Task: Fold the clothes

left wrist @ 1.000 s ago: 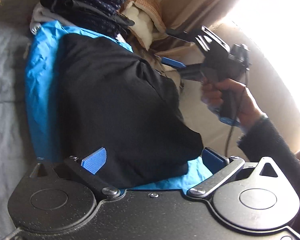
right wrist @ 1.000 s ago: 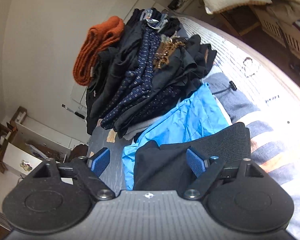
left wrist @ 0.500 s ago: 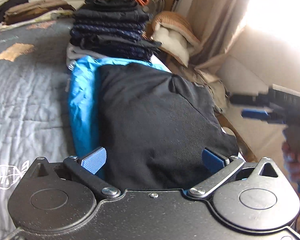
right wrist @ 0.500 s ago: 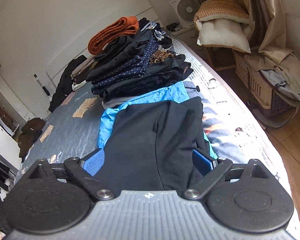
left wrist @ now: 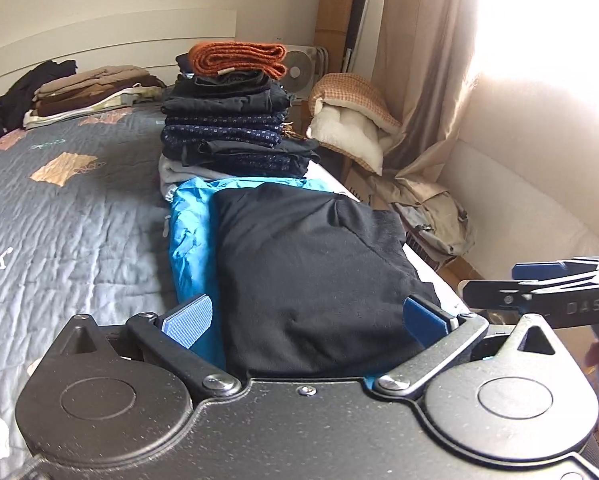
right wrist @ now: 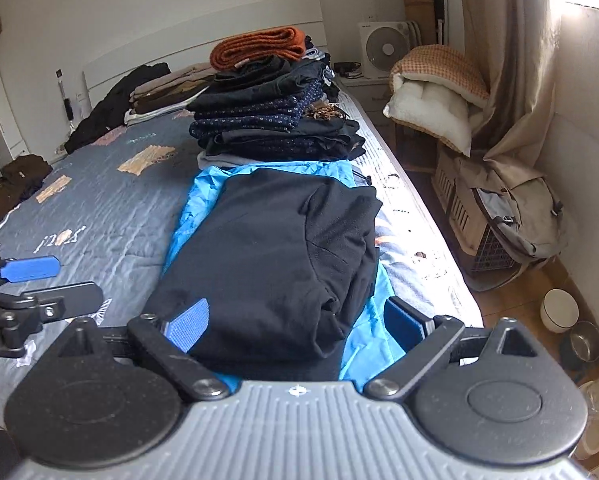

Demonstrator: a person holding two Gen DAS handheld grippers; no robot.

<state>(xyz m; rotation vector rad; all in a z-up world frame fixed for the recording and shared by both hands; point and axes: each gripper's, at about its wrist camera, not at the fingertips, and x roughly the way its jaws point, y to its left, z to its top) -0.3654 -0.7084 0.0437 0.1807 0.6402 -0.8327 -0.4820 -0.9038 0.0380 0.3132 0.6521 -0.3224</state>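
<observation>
Both grippers were up off the cloth when I checked. Left gripper (left wrist: 305, 322) had its jaws spread wide with nothing clamped; the black garment (left wrist: 311, 264) only showed through the gap. Right gripper (right wrist: 297, 326) was the same: jaws had just been opening, now wide, nothing between the pads, cloth merely behind them. In the left wrist view I caught the right gripper at the right edge, beside the black garment, off the bed's side. In the right wrist view the left gripper (right wrist: 39, 280) sat left of the black garment, over the grey quilt (right wrist: 111, 208). Black garment lay folded flat, resting on a blue garment (right wrist: 197, 200) whose edges stuck out on both long sides. Just beyond the black garment stood a tall stack of folded dark clothes (right wrist: 275, 120), topped by an orange knit (right wrist: 259, 46). Further past it, toward the headboard, I saw a lower pile of brown and beige clothes (left wrist: 87, 94).
</observation>
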